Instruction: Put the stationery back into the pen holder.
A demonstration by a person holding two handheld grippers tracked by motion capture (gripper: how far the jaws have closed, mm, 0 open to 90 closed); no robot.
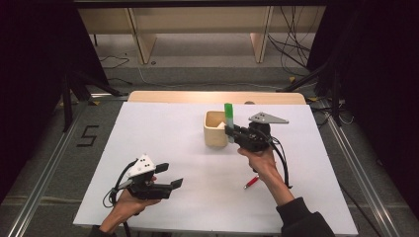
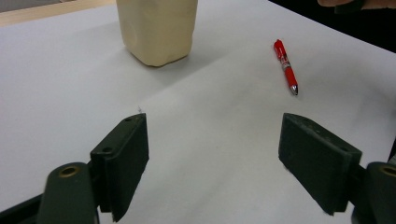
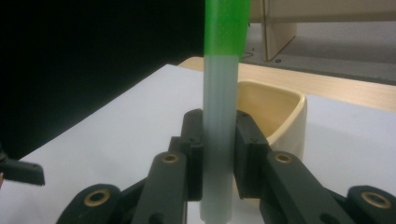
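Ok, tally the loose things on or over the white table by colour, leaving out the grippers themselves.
Green-and-white: 1, the marker held upright in the right gripper
Red: 1, the pen lying on the table
Cream: 1, the cup standing on the table
Total: 3

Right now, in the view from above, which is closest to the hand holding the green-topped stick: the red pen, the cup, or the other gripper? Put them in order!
1. The cup: just left of the right gripper, almost touching.
2. The red pen: on the table below that hand, beside the wrist.
3. The left gripper: far off near the table's lower left.
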